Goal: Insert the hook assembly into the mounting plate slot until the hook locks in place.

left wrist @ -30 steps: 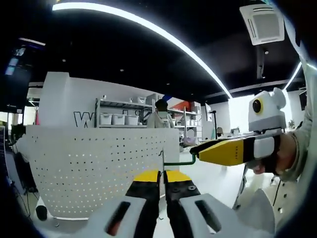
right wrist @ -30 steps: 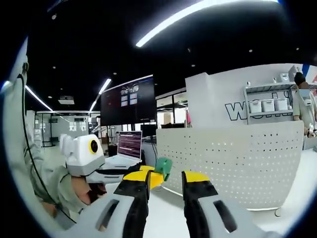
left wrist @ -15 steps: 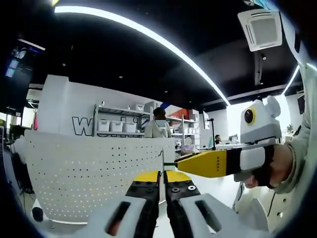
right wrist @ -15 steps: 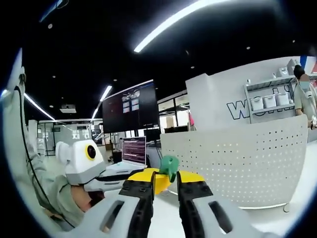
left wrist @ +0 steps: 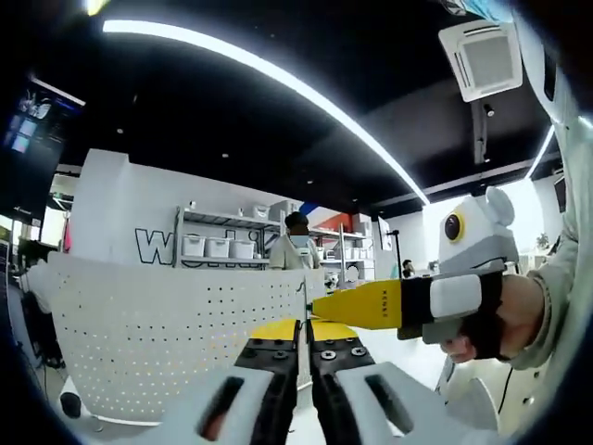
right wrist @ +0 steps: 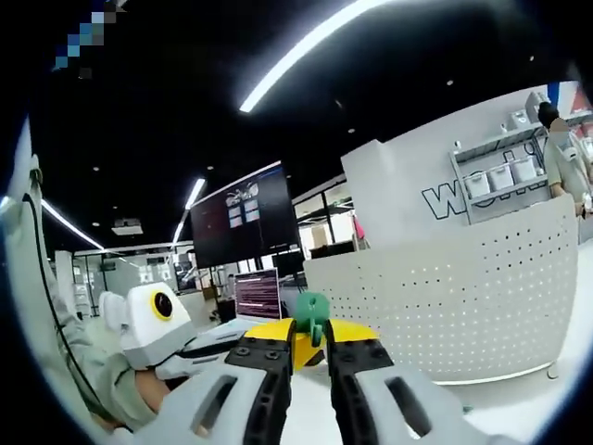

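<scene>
In the left gripper view the left gripper [left wrist: 297, 336] is pinched shut on the edge of a thin metal mounting plate [left wrist: 305, 311], seen almost edge-on as a slim upright strip rising between the yellow jaw tips. The right gripper [left wrist: 320, 307] comes in from the right, held in a person's hand [left wrist: 505, 320], its yellow jaw tip touching or just beside that strip.

In the right gripper view the right gripper [right wrist: 309, 334] is clamped on the green hook assembly [right wrist: 310, 309], whose rounded green head stands up just above the nearly closed jaws. The left gripper [right wrist: 222, 345] lies low at the left of that view. So plate and hook are held up in the air, close together, in front of a white perforated panel [left wrist: 176, 338] (whether the hook has entered the slot I cannot tell).

The hook looks like a small, light plastic-coated piece, stiff enough to push without bending, though smooth and liable to twist in the jaws; holding it by the body below the head, as now, leaves the inserting end free. The plate looks thin and rigid, light, and prone to pivot if gripped only at one edge, so the push wants to be straight along the slot.

Count: one hook assembly, one mounting plate, two grippers, one perforated panel.
</scene>
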`<state>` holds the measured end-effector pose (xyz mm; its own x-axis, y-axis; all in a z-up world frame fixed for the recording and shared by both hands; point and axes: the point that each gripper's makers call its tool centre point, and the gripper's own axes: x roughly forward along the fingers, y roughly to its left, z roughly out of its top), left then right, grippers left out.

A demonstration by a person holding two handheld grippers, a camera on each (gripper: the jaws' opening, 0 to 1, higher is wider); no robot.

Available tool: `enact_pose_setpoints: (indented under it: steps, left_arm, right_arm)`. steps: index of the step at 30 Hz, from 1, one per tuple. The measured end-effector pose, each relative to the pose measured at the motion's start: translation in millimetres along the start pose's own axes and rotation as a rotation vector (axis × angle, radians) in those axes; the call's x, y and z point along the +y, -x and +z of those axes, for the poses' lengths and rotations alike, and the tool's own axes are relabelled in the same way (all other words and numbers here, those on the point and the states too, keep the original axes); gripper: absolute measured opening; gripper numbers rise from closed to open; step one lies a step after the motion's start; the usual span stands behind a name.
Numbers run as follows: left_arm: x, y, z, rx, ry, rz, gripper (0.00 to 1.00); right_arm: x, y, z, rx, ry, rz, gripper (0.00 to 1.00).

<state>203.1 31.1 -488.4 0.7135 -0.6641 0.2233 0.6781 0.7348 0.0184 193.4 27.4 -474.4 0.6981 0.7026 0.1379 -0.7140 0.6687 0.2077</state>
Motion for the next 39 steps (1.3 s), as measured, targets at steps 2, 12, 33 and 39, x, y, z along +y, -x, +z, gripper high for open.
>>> enact_pose_setpoints:
  steps: [2, 12, 33, 39]
  left_arm:
    - [-0.5, 0, 1.7, -0.009, -0.004, 0.004, 0.03]
    - [-3.3, 0, 6.1, -0.024, 0.004, 0.013, 0.02]
    - [2.0, 0, -2.7, 0.011, 0.009, 0.025, 0.08]
    - [8.2, 2, -8.4, 0.029, 0.021, 0.043, 0.13]
  right_arm:
    - [0, 0, 0.7, -0.004, -0.005, 0.000, 0.10]
    - [0, 0, 4.3, -0.038, -0.021, -0.008, 0.03]
    - [-1, -5, -1.9, -0.008, 0.102, -0.008, 0.01]
    - [-3, -6, -5.8, -0.001, 0.098, -0.014, 0.01]
